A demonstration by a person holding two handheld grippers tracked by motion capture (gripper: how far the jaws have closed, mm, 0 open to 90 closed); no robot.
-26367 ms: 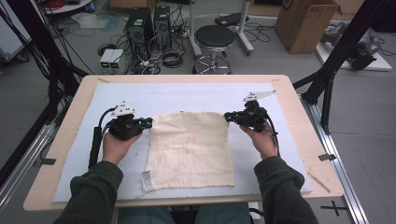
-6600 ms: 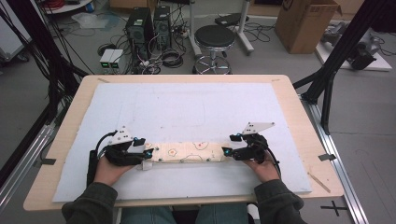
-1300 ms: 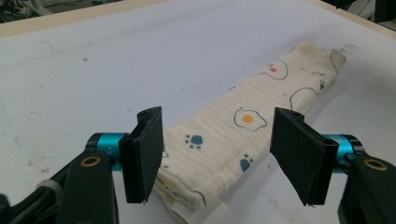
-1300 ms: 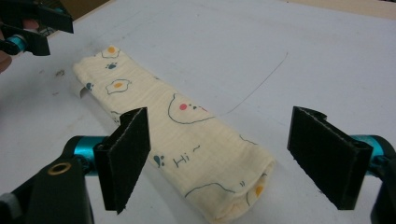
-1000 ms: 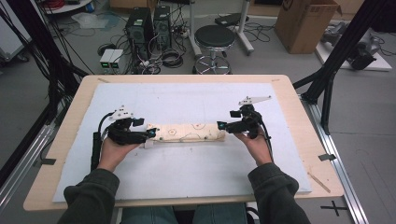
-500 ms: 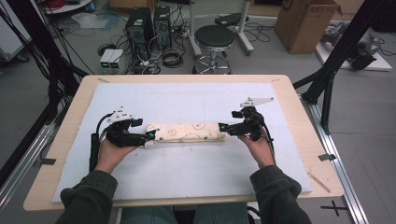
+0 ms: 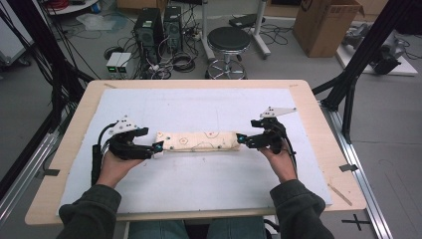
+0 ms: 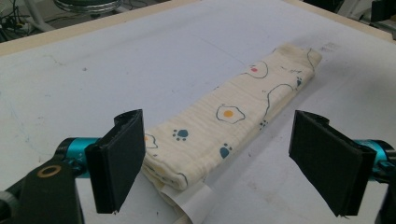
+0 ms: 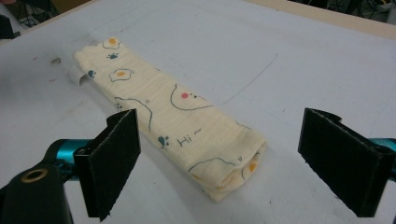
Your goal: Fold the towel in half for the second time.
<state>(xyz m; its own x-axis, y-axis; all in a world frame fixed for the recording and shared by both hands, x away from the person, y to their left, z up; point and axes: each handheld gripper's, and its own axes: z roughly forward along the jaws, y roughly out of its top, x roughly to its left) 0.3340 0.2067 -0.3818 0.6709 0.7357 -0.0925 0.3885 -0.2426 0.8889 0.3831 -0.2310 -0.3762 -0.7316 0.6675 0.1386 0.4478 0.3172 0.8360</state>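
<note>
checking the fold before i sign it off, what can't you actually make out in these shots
- Number of layers in the folded cloth: the high view is too small; both claw views show only its rounded ends.
- White tag: cut off by the bottom edge of the left claw view, any print unreadable.
- Cloth underside: hidden against the white mat.
- Left claw and right claw: both open, their bodies cut off by the bottom edges.

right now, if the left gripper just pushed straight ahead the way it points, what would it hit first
Most likely the near end of the folded cloth, which lies between the open jaws of the left gripper; its white tag pokes out closest.
</note>
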